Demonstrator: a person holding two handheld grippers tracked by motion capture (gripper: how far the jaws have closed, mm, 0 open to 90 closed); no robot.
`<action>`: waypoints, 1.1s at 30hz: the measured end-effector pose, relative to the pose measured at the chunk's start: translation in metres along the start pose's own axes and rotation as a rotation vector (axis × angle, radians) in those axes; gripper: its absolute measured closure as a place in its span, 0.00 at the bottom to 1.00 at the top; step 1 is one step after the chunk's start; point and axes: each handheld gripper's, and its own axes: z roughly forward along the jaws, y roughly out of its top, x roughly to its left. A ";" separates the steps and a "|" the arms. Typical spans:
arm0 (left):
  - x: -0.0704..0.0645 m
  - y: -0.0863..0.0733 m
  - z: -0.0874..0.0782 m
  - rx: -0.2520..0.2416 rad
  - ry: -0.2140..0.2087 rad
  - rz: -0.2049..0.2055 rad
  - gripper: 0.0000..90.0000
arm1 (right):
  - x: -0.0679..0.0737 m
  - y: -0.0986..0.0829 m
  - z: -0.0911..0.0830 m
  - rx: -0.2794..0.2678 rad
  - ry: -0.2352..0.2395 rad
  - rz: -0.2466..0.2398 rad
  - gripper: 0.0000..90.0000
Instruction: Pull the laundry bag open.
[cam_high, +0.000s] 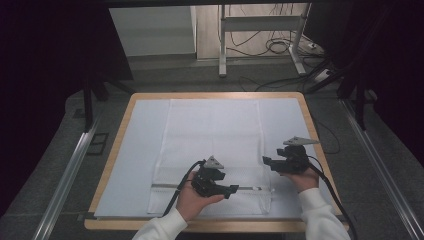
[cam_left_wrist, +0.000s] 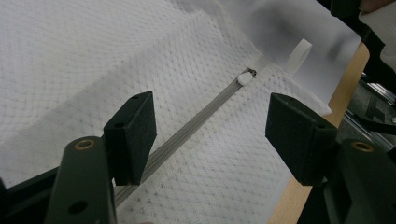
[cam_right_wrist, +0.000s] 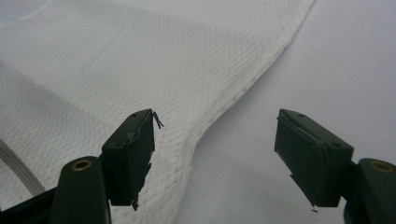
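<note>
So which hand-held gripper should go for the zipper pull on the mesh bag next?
Left, probably. The left hand-held gripper is open, straddling the zipper and aimed along it at the zipper pull. The right hand-held gripper, also open, sits over the edge of the mesh bag, away from the zipper.

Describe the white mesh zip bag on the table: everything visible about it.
The white mesh zip bag lies flat on a pale sheet covering the wooden-edged table. It looks like fine netted fabric, rectangular, slightly rumpled. A grey zipper runs across its near end, with a white pull tab at one end and a white loop beyond. The left gripper hovers open over the zipper; the right gripper sits open at its right edge.
</note>
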 end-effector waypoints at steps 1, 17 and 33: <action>0.000 0.000 0.001 0.002 0.000 0.000 0.38 | 0.000 0.000 0.000 0.000 -0.001 -0.001 0.31; -0.006 0.006 0.016 0.013 -0.016 -0.017 0.43 | -0.001 0.000 -0.003 -0.001 -0.014 -0.001 0.31; -0.018 0.018 0.040 0.059 -0.105 -0.043 0.48 | -0.005 -0.001 -0.002 0.001 -0.019 0.010 0.32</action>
